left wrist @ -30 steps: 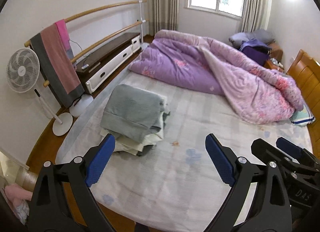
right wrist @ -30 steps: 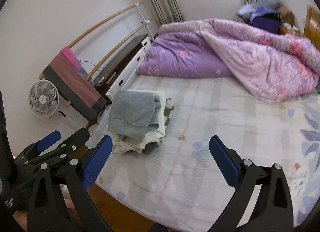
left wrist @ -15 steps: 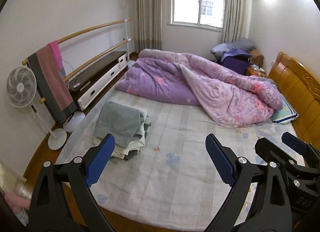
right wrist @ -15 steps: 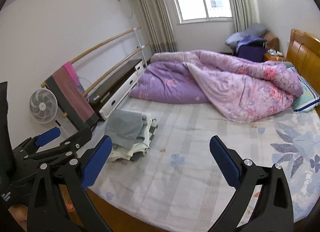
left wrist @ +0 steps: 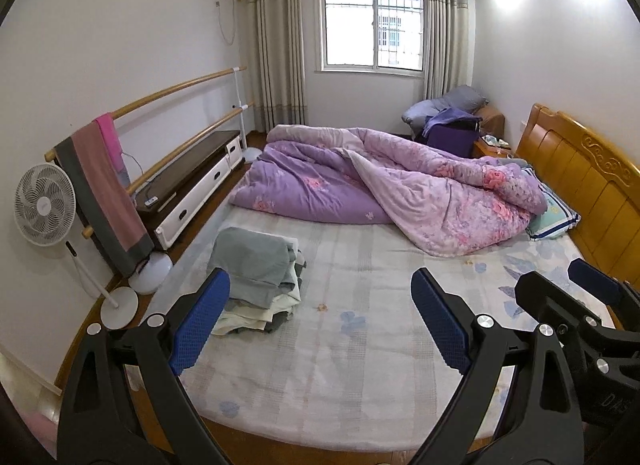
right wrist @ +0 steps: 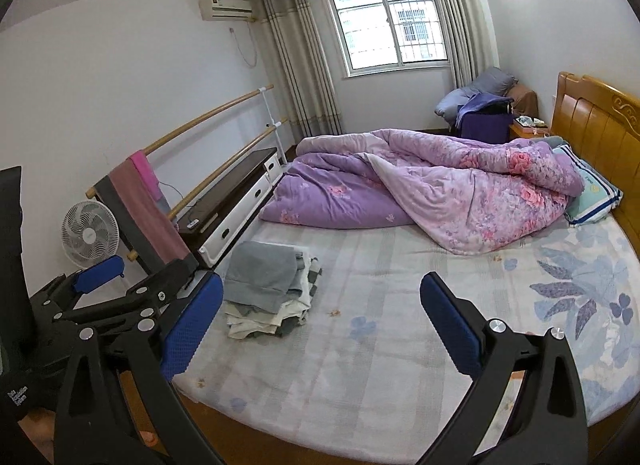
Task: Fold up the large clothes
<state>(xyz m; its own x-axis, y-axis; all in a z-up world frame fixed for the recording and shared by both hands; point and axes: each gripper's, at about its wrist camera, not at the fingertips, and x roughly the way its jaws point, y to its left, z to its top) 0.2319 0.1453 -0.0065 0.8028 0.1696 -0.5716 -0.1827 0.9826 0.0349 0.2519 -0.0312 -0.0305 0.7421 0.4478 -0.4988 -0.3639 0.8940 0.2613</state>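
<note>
A stack of folded clothes (left wrist: pixel 256 277), grey on top over cream and checked layers, lies on the left part of the bed; it also shows in the right wrist view (right wrist: pixel 270 291). My left gripper (left wrist: pixel 320 327) is open and empty, held back from the foot of the bed. My right gripper (right wrist: pixel 318 331) is open and empty beside it. The right gripper's blue-tipped fingers (left wrist: pixel 592 287) show at the right edge of the left wrist view, and the left gripper's fingers (right wrist: pixel 100 269) show at the left of the right wrist view.
A crumpled purple floral quilt (left wrist: pixel 392 193) covers the far half of the bed (left wrist: pixel 360 365). A wooden headboard (left wrist: pixel 584 185) stands at right. A fan (left wrist: pixel 44 205), a rail with hung towels (left wrist: pixel 104 193) and a low cabinet (left wrist: pixel 192 185) line the left wall.
Both grippers have pulled back and risen from the bed. The clothes stack looks smaller and farther, and more of the room shows. Both stay open.
</note>
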